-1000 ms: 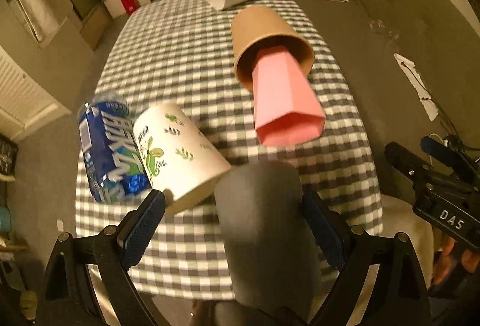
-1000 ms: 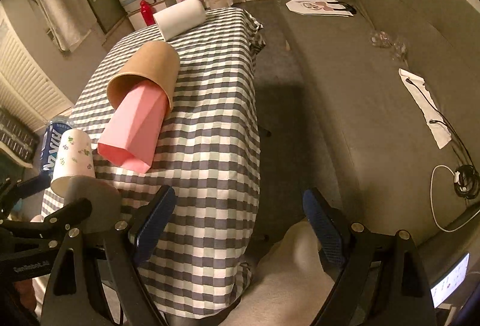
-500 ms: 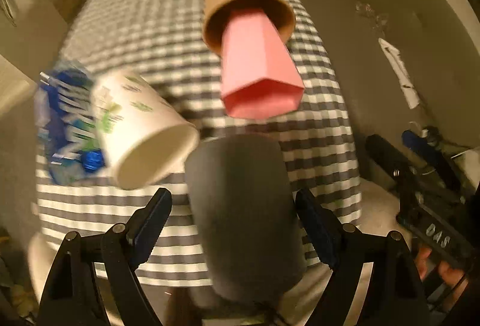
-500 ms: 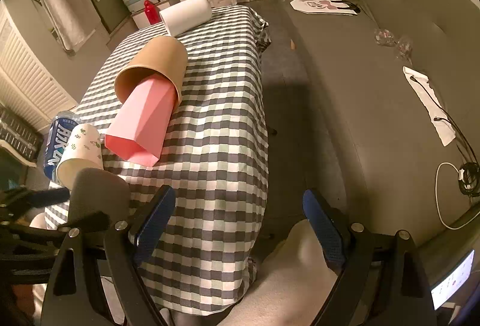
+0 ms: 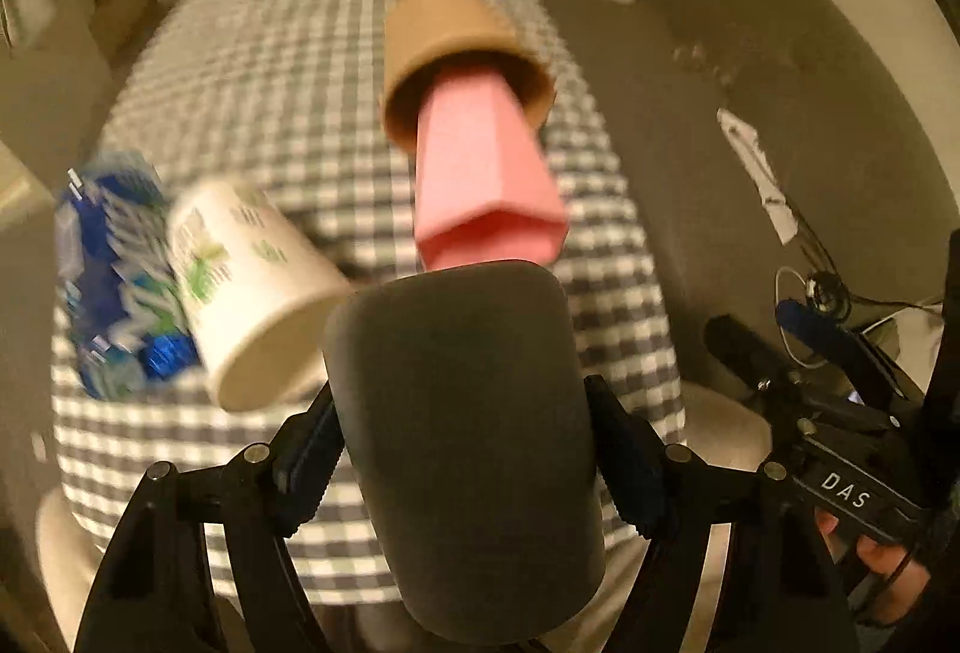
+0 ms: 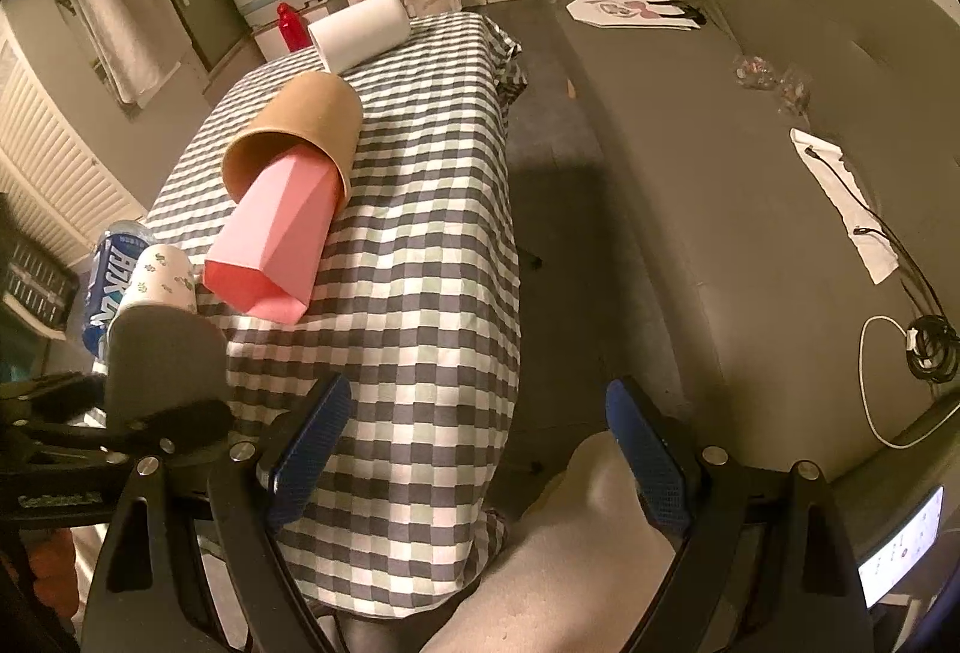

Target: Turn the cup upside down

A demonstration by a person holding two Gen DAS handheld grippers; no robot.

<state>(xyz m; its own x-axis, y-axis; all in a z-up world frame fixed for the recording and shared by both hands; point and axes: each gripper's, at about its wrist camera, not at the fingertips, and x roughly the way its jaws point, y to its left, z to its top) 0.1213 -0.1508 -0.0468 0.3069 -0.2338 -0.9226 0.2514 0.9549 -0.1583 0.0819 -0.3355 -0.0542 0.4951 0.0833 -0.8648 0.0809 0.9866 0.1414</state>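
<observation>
Grey matte cup [image 5: 462, 443]: clamped between the left gripper [image 5: 465, 464] jaws at the tabletop's [image 6: 420, 245] near edge.
Change: grip closed over the last second; lift and flip likely next.
Right gripper [image 6: 474, 449]: jaws wide apart, empty.

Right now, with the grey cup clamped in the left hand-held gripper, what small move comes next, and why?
Probably roll the left hand-held gripper over: the grey cup is clamped above the checked tablecloth, not yet set down.
</observation>
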